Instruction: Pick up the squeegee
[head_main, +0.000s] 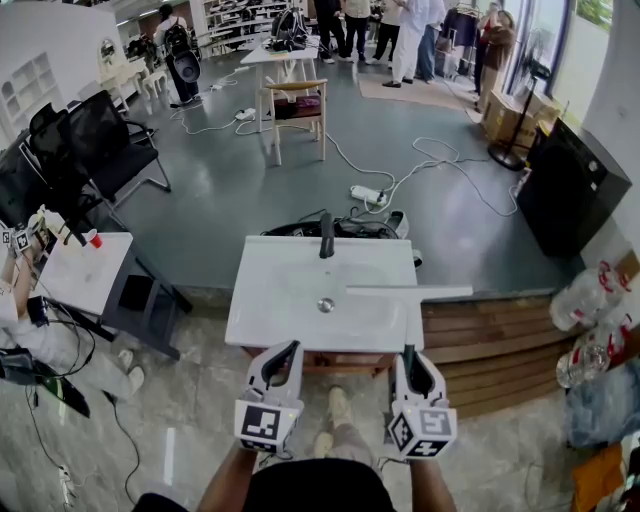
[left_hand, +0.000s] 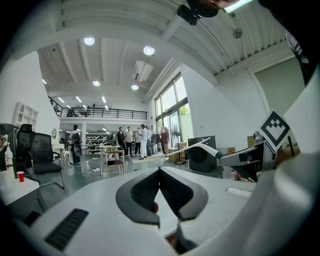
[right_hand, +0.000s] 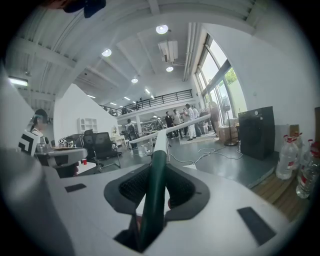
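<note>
Right gripper view shows the right hand-held gripper (right_hand: 156, 167) clamped on the squeegee (head_main: 408, 292). Its two pads press the dark green handle (right_hand: 153, 200) from either side, at a middling width. The handle runs straight out ahead of the jaws to a white neck. The long pale blade (right_hand: 172, 127) lies crosswise at the far end, well ahead of the pads. In the head view the blade hangs ahead of this hand-held gripper, over the right part of the white worktop (head_main: 270, 300), and its tip reaches past the worktop's right edge. Going by the left gripper view, it looks lifted clear of the surface.

The left hand-held gripper (head_main: 290, 348) sits just beside the right one, to its left. Its jaws meet at the tips with nothing between them.

The main risk, as I judge it, is leverage. The grip is low on a smooth round handle, and the wide blade's weight sits far out front. A quick swing could make the handle twist or slide in the pads and let the blade droop. A low carry could also catch the blade on the worktop edge, or on the dark tap (head_main: 326, 235) ahead and to the left.
</note>
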